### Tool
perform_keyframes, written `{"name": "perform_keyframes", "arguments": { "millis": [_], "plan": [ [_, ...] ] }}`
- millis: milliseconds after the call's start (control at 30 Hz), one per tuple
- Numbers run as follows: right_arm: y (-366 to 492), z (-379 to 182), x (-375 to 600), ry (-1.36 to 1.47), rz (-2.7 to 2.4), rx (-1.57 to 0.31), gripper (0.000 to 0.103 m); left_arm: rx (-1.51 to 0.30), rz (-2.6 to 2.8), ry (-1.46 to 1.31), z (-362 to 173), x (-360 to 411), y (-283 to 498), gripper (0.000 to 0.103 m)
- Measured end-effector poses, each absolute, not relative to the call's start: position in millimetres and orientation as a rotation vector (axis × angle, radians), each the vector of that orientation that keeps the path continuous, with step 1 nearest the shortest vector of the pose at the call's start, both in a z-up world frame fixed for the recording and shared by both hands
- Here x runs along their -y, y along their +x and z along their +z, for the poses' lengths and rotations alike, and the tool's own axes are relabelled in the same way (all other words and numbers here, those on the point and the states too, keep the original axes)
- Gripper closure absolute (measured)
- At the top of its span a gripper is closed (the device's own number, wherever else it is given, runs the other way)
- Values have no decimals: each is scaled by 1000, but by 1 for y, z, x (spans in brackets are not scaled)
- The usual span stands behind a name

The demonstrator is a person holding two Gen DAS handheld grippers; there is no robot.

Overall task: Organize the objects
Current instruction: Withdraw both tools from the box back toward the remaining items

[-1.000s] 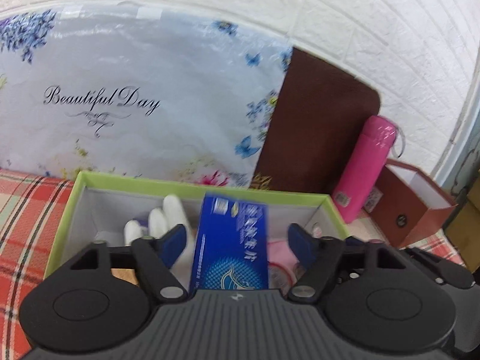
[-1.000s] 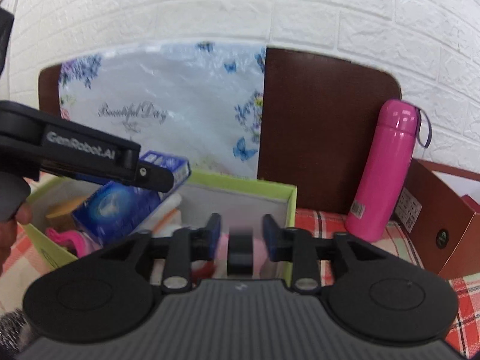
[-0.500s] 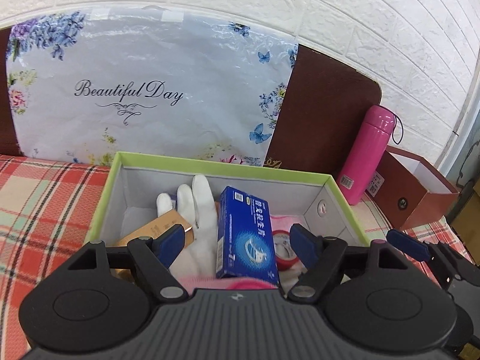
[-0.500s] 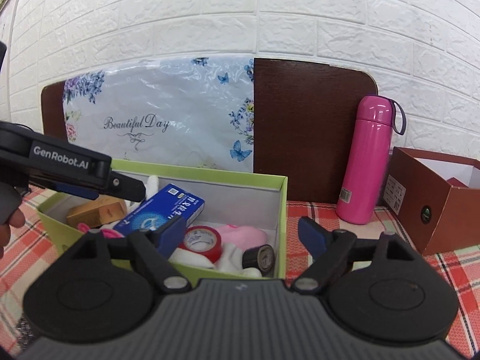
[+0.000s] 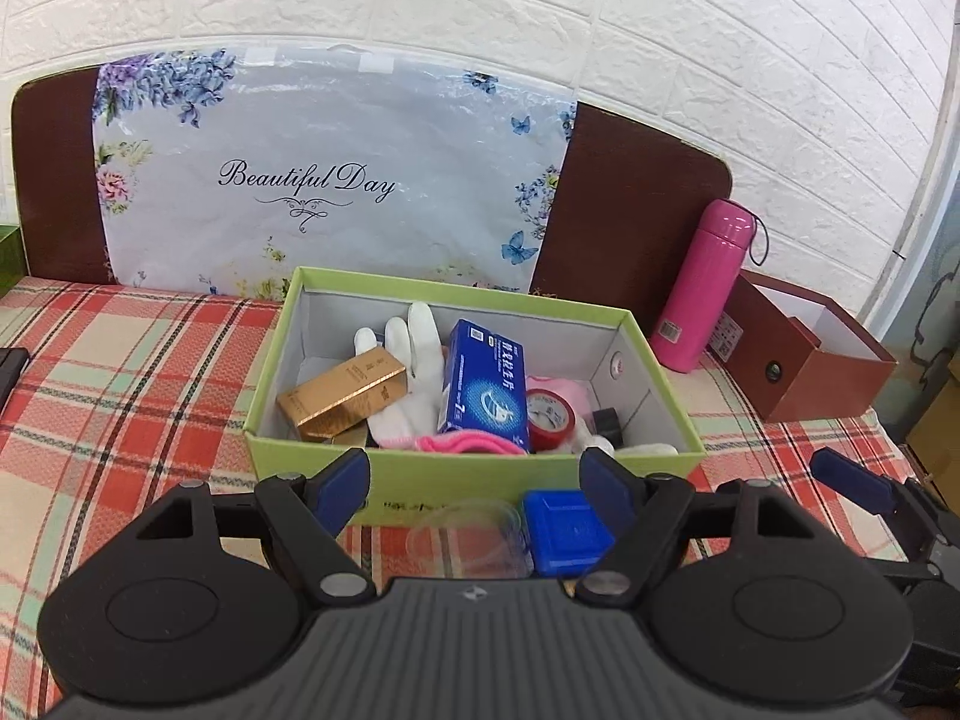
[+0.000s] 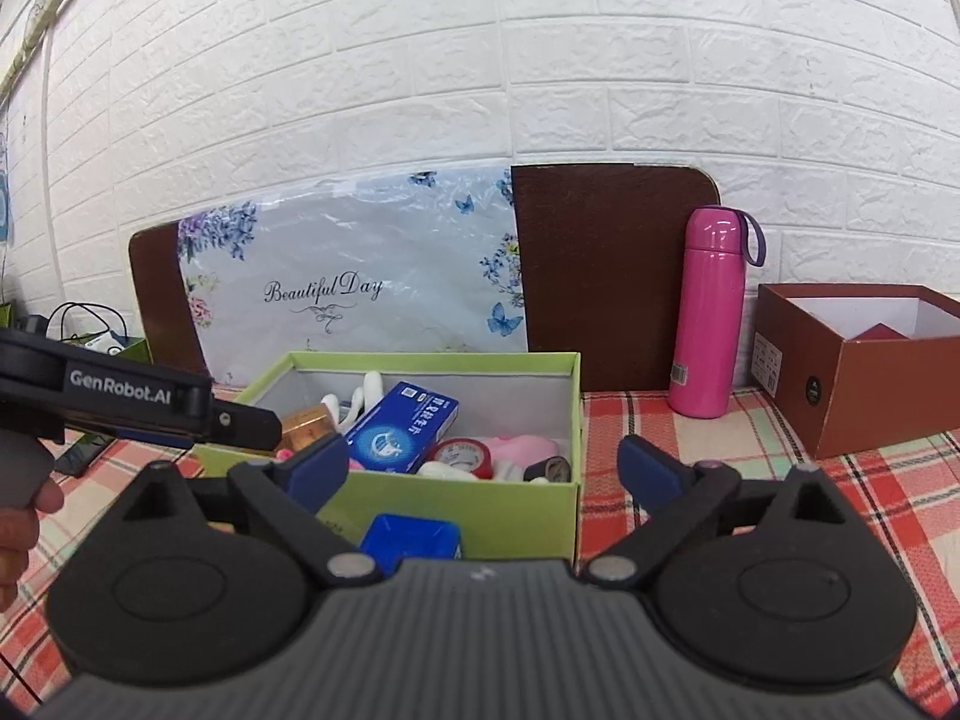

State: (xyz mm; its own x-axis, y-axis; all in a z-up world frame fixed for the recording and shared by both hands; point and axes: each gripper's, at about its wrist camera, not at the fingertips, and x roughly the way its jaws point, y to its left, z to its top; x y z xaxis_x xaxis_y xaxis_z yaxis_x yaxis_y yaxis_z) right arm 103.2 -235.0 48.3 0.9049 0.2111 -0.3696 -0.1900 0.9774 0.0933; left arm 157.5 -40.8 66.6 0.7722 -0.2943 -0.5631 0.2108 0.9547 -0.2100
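A green box [image 5: 456,288] on the plaid cloth holds a blue mask box [image 5: 486,384], a gold box [image 5: 345,390], a white glove [image 5: 408,354], a red tape roll [image 5: 549,417] and a small black item [image 5: 606,420]. My left gripper [image 5: 474,471] hangs open in front of the box's near wall, with nothing between its fingers. My right gripper [image 6: 483,456] is opening near the green box's [image 6: 516,516] right corner, jaws empty. A small blue case [image 5: 564,531] and a clear plastic piece [image 5: 474,534] lie before the box.
A pink bottle [image 6: 711,312] stands right of the box, beside an open brown box [image 6: 870,372]. A floral "Beautiful Day" board [image 5: 330,180] leans on the white brick wall behind. A dark flat object [image 5: 9,366] lies at the cloth's left edge.
Both grippers drew back from the green box. The right jaws went from narrow around a small black item to wide, and that item now lies in the box.
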Motion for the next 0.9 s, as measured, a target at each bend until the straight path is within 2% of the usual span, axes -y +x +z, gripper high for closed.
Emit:
{"name": "perform_keyframes", "arguments": {
  "millis": [400,900],
  "plan": [
    [54,38,238,94,215,-411,2,-662,-283,-171,49,33,120,23],
    [25,7,249,139,175,-457,2,-746,-299,-185,-1,20,89,23]
  ]
}}
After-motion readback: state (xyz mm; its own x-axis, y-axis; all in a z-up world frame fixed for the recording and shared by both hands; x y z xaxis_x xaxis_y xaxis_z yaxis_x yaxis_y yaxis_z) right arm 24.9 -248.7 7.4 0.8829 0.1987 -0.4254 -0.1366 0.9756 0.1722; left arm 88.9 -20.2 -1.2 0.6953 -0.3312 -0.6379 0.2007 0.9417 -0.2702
